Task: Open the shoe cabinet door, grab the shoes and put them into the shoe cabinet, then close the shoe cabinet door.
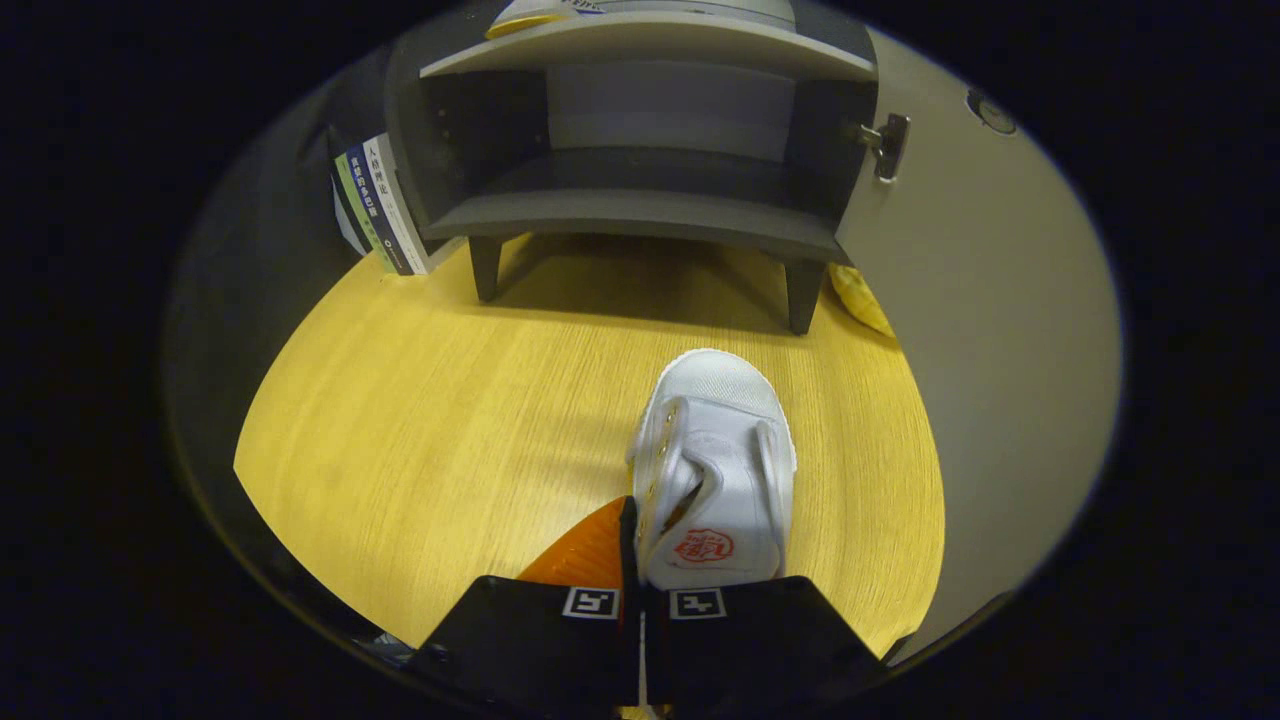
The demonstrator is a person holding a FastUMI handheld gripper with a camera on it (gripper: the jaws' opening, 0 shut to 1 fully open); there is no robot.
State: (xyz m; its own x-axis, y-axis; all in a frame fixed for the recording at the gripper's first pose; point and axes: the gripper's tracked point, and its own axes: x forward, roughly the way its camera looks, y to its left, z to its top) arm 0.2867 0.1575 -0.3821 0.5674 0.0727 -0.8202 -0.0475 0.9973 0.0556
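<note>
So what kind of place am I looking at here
Probably a staged home entryway on a tabletop: a small grey shoe cabinet with its door swung open, a few books beside it, and a white shoe gripped at its side wall by the gripper on a wooden table.

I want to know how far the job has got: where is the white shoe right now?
In the gripper view the white shoe is pinched at its heel-side edge by the gripper, toe pointing at the open shoe cabinet beyond, above the wooden table.
</note>
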